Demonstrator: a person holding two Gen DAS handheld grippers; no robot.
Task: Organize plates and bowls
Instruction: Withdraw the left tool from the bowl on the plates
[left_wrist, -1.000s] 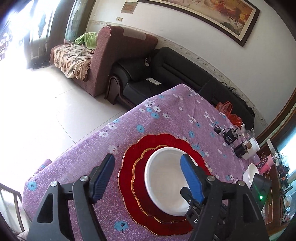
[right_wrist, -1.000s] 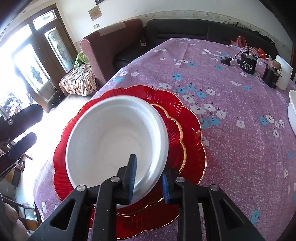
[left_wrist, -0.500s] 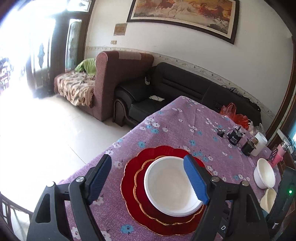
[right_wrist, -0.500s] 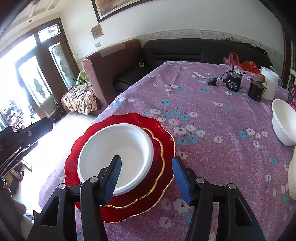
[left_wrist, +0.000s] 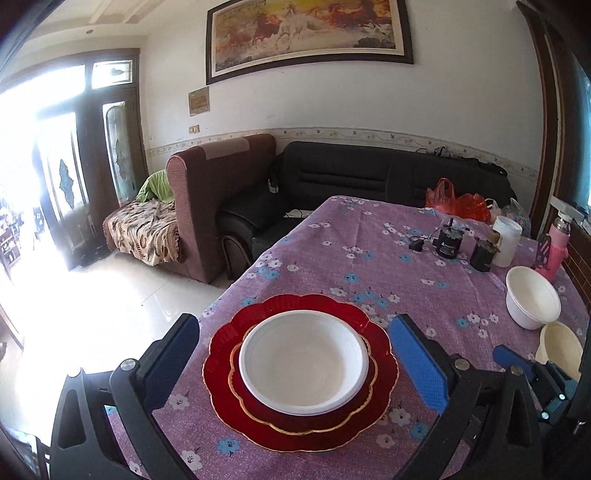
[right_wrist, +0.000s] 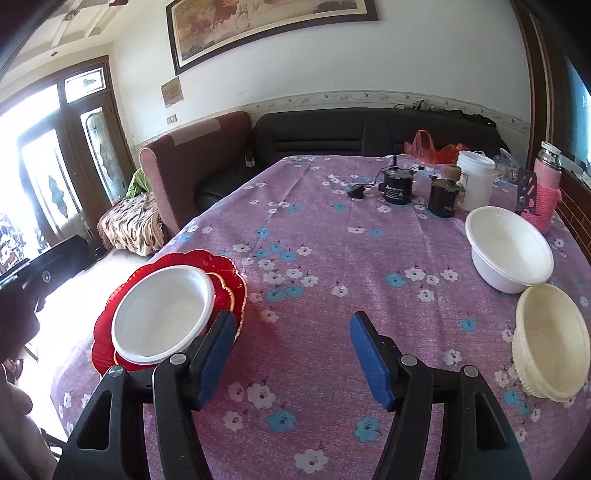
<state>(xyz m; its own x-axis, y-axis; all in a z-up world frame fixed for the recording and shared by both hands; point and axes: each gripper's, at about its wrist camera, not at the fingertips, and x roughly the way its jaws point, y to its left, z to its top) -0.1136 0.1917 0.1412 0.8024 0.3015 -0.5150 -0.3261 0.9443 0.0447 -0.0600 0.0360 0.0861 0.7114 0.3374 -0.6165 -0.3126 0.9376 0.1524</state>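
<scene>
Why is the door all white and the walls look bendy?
In the left wrist view, daylight through the glass door washes out the door and the floor below it; the fisheye lens bows the painting and darkens the corners. In the right wrist view, the same door glares white, while the white bowl on the red plates stays sharp.

**A sunlit sitting room behind the table**

Daylight is pouring through the dark-framed glass doors (left_wrist: 110, 155) on the left, washing out the pale tiled floor (left_wrist: 110, 295). A maroon armchair (left_wrist: 218, 192) is sitting beside a black sofa (left_wrist: 369, 177) along the white wall (left_wrist: 461, 103), where a framed horse painting (left_wrist: 306, 33) is hanging. A patterned throw (left_wrist: 144, 229) is covering a low seat near the doors. A purple floral tablecloth (right_wrist: 314, 229) is spreading across the table.
</scene>
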